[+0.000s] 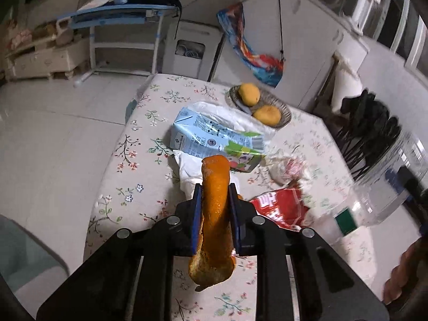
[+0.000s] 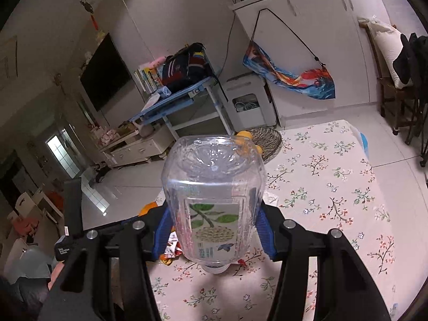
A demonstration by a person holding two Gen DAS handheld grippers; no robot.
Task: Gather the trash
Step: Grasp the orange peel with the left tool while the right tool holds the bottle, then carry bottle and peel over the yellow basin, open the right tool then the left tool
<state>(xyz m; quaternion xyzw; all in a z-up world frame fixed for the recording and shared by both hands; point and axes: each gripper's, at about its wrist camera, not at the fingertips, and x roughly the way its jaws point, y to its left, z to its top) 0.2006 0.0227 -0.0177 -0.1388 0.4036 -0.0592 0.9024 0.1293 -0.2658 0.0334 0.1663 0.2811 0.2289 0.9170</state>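
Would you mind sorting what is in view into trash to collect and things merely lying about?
Trash: orange peel in left gripper; plastic bottle in right gripper; milk carton; red wrapper.

Lying about: fruit basket, two mangoes, floral tablecloth.

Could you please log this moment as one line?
left tool: shut on orange peel strip | right tool: shut on clear plastic bottle | blue milk carton: on table

The left gripper (image 1: pixel 216 191) points steeply down, its blue pads (image 1: pixel 197 214) clamped on an orange peel (image 1: pixel 215 214). The right gripper (image 2: pixel 214 224) tilts gently down, its pads (image 2: pixel 263 230) pressed to both sides of a clear bottle (image 2: pixel 212 200), held neck toward the camera.
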